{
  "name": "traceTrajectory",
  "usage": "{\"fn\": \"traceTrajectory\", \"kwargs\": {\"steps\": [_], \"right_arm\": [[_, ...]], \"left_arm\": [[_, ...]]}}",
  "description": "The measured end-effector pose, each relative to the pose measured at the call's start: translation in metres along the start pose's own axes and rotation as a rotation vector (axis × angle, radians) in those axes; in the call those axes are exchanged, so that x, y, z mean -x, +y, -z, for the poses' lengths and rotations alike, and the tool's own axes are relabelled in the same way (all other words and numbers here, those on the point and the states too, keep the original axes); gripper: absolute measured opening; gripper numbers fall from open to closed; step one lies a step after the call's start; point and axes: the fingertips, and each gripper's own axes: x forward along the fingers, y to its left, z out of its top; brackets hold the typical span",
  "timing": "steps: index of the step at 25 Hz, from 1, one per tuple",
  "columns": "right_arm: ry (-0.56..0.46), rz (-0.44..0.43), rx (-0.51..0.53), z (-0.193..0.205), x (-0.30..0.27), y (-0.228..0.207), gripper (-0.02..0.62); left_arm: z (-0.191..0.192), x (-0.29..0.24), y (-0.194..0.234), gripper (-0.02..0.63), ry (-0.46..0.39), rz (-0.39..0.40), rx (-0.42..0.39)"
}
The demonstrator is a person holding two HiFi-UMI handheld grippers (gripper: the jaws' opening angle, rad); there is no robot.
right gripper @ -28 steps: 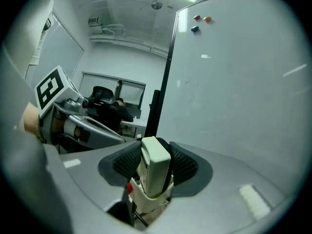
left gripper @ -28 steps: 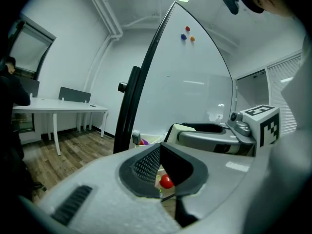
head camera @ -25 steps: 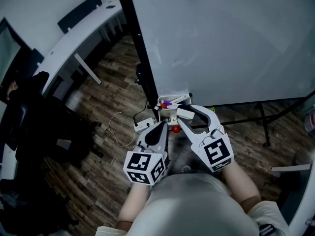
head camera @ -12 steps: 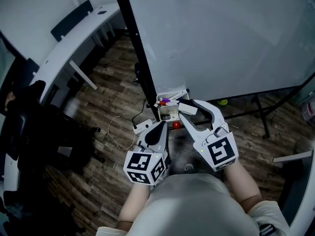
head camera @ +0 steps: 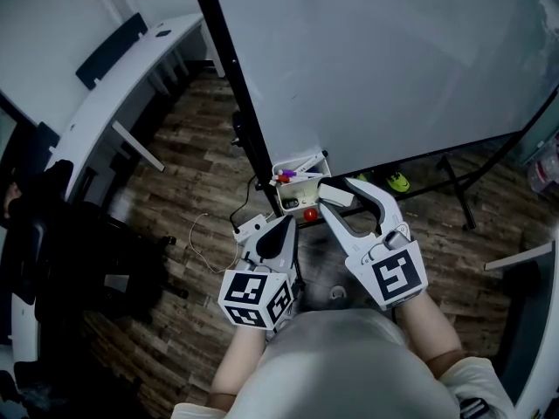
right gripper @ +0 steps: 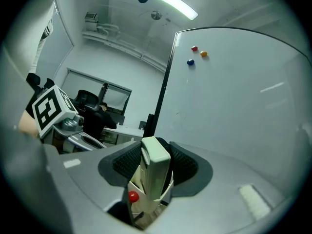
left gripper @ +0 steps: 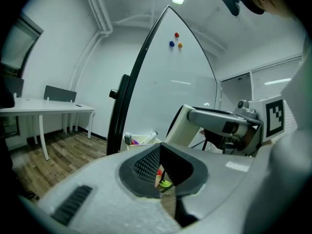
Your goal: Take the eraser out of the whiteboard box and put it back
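My right gripper (head camera: 337, 201) is shut on the pale eraser (head camera: 335, 196), which stands upright between its pads (right gripper: 181, 164), just right of and above the white whiteboard box (head camera: 301, 201). In the right gripper view the eraser (right gripper: 155, 160) hides most of the box (right gripper: 138, 206), whose front carries a red magnet (right gripper: 132, 196). Markers (head camera: 293, 176) lie in the box. My left gripper (head camera: 284, 227) is shut and holds nothing, low and just left of the box. In the left gripper view its jaws (left gripper: 160, 172) sit together, the box (left gripper: 141, 140) lies ahead, and the right gripper's arm crosses at the right.
The whiteboard (head camera: 393, 68) stands on a black frame post (head camera: 229, 85) with legs (head camera: 458, 195) on the wood floor. A white desk (head camera: 113, 94), dark chairs (head camera: 61, 243), a floor cable (head camera: 203, 232) and a yellow-green thing (head camera: 397, 182) lie around. Three magnets (right gripper: 196, 53) stick high on the board.
My right gripper has risen with the eraser, lifting it higher above the box. The left gripper has stayed shut and has hardly shifted.
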Motion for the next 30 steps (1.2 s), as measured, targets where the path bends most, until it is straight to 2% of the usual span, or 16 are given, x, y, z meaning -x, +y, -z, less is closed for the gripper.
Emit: {"fn": "traceTrajectory", "kwargs": {"steps": [14, 30], "right_arm": [[-0.018, 0.109, -0.04, -0.021, 0.031, 0.014, 0.189], [-0.012, 0.168, -0.075, -0.03, 0.063, 0.044, 0.189]], "left_arm": [[0.001, 0.021, -0.008, 0.006, 0.005, 0.065, -0.007], [0.007, 0.057, -0.013, 0.006, 0.003, 0.092, -0.003]]}}
